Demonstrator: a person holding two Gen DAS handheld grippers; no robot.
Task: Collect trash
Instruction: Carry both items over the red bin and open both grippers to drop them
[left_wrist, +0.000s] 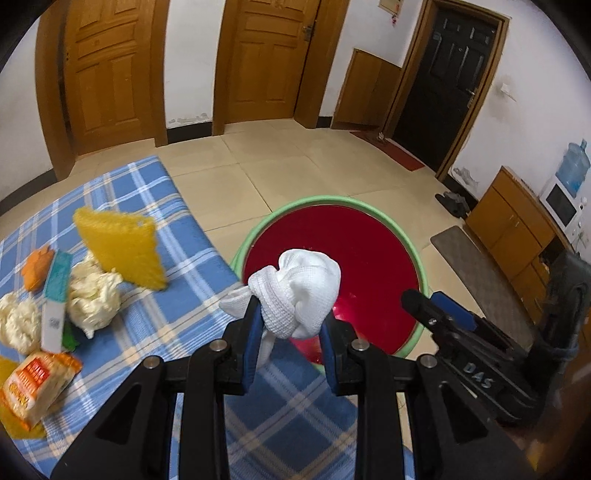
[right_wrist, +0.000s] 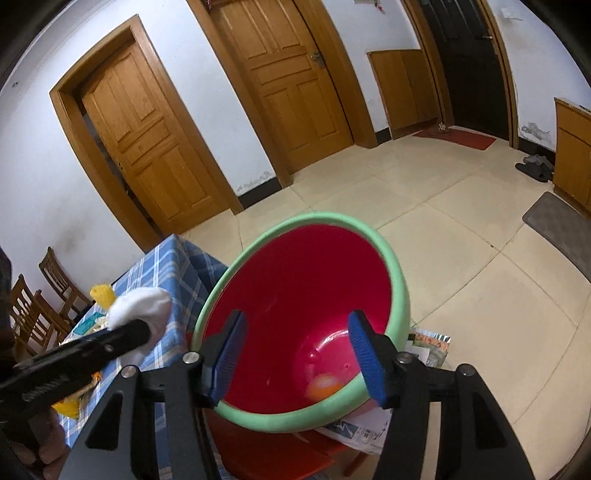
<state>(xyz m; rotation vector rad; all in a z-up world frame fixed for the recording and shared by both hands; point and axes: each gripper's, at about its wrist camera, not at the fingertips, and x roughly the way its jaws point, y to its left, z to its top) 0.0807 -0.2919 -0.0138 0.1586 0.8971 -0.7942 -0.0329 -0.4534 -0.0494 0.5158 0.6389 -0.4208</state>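
My left gripper (left_wrist: 290, 325) is shut on a crumpled white cloth (left_wrist: 299, 291) and holds it at the table's edge, over the near rim of a red bin with a green rim (left_wrist: 258, 225). In the right wrist view the cloth (right_wrist: 142, 304) shows at the left, beside the bin (right_wrist: 288, 422). My right gripper (right_wrist: 297, 356) is open and empty above the bin's mouth. An orange item (right_wrist: 323, 384) lies at the bin's bottom. On the blue plaid table (left_wrist: 155, 325) lie a yellow sponge (left_wrist: 122, 245), crumpled tissues (left_wrist: 92, 295), a snack packet (left_wrist: 35, 384) and a wrapper (left_wrist: 55, 295).
The bin stands on a red stool (right_wrist: 273, 458) with papers (right_wrist: 362, 432) under it. Tiled floor lies beyond, with wooden doors (left_wrist: 269, 59), a cabinet (left_wrist: 517, 229) and a mat (left_wrist: 476, 273). Wooden chairs (right_wrist: 33, 306) stand left of the table.
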